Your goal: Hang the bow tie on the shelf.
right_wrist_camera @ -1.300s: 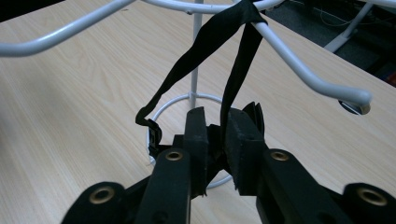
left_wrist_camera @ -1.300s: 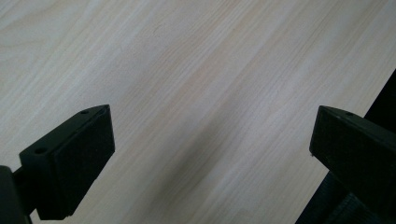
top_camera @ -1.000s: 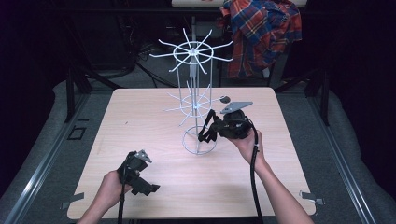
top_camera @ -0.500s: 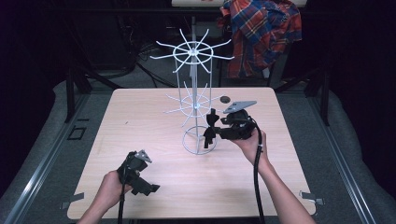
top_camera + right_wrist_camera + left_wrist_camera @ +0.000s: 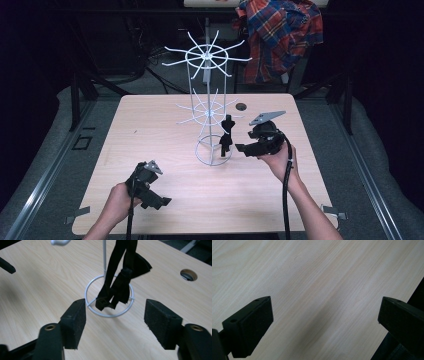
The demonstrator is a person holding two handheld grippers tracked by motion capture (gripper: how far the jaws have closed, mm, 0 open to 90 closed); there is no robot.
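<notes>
A white wire rack stands mid-table on a ring base. A black bow tie with its strap hangs from one of the rack's lower arms, over the ring. My right gripper is open just right of it, with its jaws pointing at it and not touching it. In the right gripper view the bow tie dangles above the ring base, beyond the open right gripper. My left gripper rests low near the front left. It is open over bare wood.
The wooden table has a round cable hole at the back right, behind the rack. A plaid shirt hangs beyond the far edge. The rack's upper spokes spread wide above the table's rear half.
My right gripper has let go of the bow tie and drawn back to the right. The tie now hangs free on the rack. The left gripper has stayed still.
</notes>
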